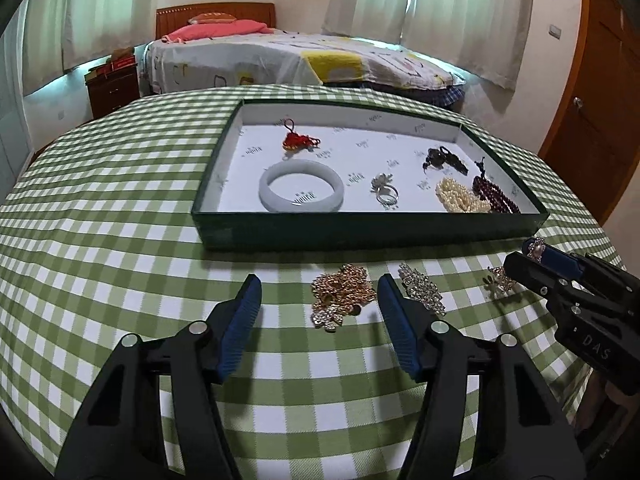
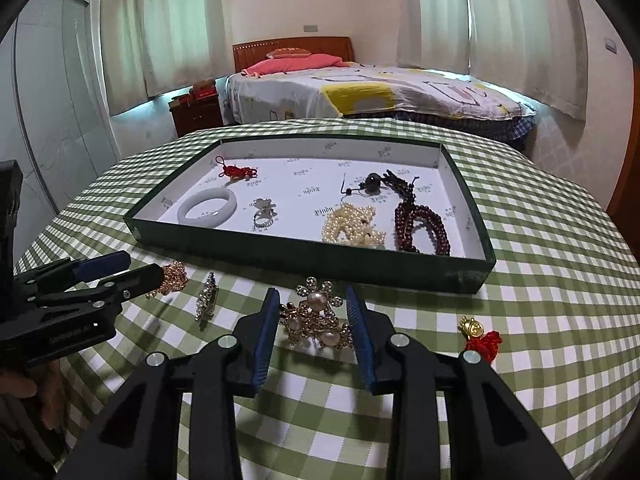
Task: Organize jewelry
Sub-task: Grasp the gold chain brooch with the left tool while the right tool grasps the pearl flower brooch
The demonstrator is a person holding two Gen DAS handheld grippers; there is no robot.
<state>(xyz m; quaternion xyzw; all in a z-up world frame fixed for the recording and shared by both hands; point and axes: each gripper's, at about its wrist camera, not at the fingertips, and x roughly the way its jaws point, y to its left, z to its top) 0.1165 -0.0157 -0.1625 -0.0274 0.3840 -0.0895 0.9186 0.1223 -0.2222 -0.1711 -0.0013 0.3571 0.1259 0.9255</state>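
Note:
A gold and pearl flower brooch point(image 2: 316, 318) sits between the blue pads of my right gripper point(image 2: 312, 292), which is shut on it just above the cloth. In the left wrist view the right gripper point(image 1: 534, 250) reaches in from the right with the brooch at its tips. My left gripper point(image 1: 319, 280) stands open around a gold brooch point(image 1: 342, 298) lying on the checked tablecloth, with a gap at the left pad. A silver rhinestone brooch point(image 1: 422, 288) lies just right of it. The green tray point(image 1: 372, 232) stands behind.
The tray holds a white bangle point(image 1: 301, 192), a red knot charm point(image 1: 298, 138), a silver ring point(image 1: 384, 190), pearls point(image 1: 460, 200) and dark red beads point(image 1: 494, 194). A red and gold charm point(image 2: 480, 336) lies right of my right gripper. A bed stands beyond the table.

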